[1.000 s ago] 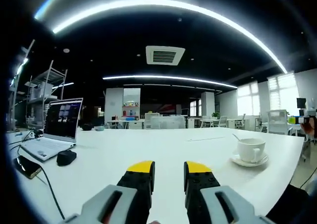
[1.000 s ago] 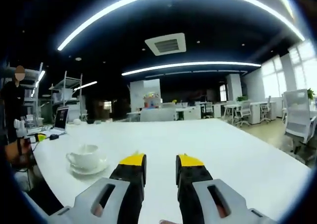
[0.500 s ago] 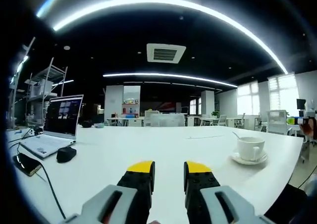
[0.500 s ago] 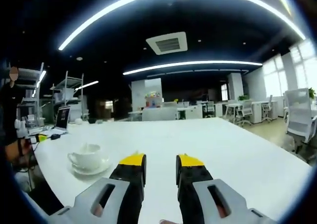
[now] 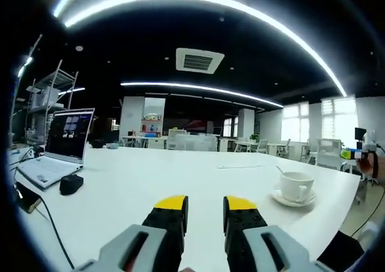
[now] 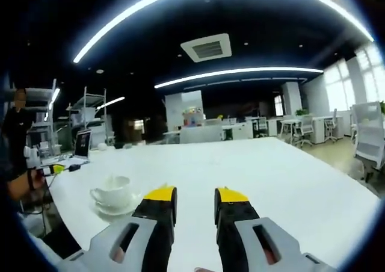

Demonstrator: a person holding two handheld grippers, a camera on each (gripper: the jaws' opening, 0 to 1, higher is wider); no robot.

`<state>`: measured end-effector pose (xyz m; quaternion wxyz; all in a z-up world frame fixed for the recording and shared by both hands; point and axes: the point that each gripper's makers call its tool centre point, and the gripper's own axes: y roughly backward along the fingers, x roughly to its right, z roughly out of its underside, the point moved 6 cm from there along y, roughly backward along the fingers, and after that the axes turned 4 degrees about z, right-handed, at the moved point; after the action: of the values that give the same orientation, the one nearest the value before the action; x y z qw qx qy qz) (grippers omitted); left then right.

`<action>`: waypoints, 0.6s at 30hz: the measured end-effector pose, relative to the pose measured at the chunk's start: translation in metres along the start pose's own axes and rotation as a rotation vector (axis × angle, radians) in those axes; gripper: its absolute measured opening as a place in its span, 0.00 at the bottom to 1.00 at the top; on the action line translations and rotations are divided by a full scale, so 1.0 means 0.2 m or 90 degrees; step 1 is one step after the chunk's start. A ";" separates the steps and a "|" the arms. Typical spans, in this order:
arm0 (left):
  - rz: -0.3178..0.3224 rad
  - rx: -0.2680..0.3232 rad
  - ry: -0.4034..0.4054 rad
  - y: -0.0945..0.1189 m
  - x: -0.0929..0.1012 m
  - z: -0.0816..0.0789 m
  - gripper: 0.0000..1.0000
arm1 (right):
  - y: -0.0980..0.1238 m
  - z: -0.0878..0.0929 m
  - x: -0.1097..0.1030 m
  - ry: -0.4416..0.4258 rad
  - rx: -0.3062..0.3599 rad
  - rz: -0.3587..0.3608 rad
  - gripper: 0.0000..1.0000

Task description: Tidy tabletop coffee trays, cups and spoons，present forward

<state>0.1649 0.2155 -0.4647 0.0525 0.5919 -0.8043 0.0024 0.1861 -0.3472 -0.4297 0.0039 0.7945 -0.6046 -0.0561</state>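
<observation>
In the left gripper view, the left tongs [image 5: 204, 207] rise from six o'clock over a broad white worktop [image 5: 156, 182], yellow-tipped jaws a narrow gap apart with nothing between them. At about three o'clock from the tongs, well apart from them, a white coffee cup [image 5: 295, 186] stands upright on its white saucer [image 5: 292, 200] near the worktop's edge, and a thin spoon handle [image 5: 280, 170] leans out of the cup toward eleven o'clock. At about nine o'clock an open laptop [image 5: 57, 148] sits on the worktop with its screen lit, a black mouse [image 5: 71, 183] just beside it, and a dark phone [image 5: 25, 201] with a black cable [image 5: 51, 227] near the worktop's rim at eight o'clock. At the far three o'clock edge the other gripper shows, held by a hand; whether its jaws are parted cannot be told from here.

In the right gripper view, the right tongs [image 6: 194, 207] likewise stand slightly parted and hold nothing. The same cup [image 6: 113, 189] on its saucer [image 6: 114, 208] sits at nine o'clock from them, near but not touching the left-side jaw. Farther off at ten o'clock the laptop [image 6: 82, 144] appears small, and a person's hand [image 6: 27, 182] holds the left gripper at the nine o'clock edge. Office desks and chairs [image 6: 367, 142] stand beyond the worktop at two to three o'clock.
</observation>
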 end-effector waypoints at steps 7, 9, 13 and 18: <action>0.093 -0.078 0.088 -0.11 0.03 0.01 0.25 | -0.10 -0.03 -0.09 -0.034 -0.057 -0.067 0.26; 0.106 -0.086 0.097 -0.14 0.04 0.00 0.25 | -0.13 -0.03 -0.12 -0.032 -0.067 -0.079 0.26; 0.121 -0.094 0.118 -0.18 0.04 -0.01 0.25 | -0.17 -0.05 -0.17 -0.033 -0.084 -0.101 0.26; 0.140 -0.115 0.153 -0.22 0.07 0.00 0.25 | -0.22 -0.06 -0.21 -0.037 -0.106 -0.122 0.25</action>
<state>0.2020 0.1897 -0.4666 0.2010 0.4888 -0.8489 0.0065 0.2178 -0.2952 -0.4179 0.0470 0.8434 -0.5193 -0.1294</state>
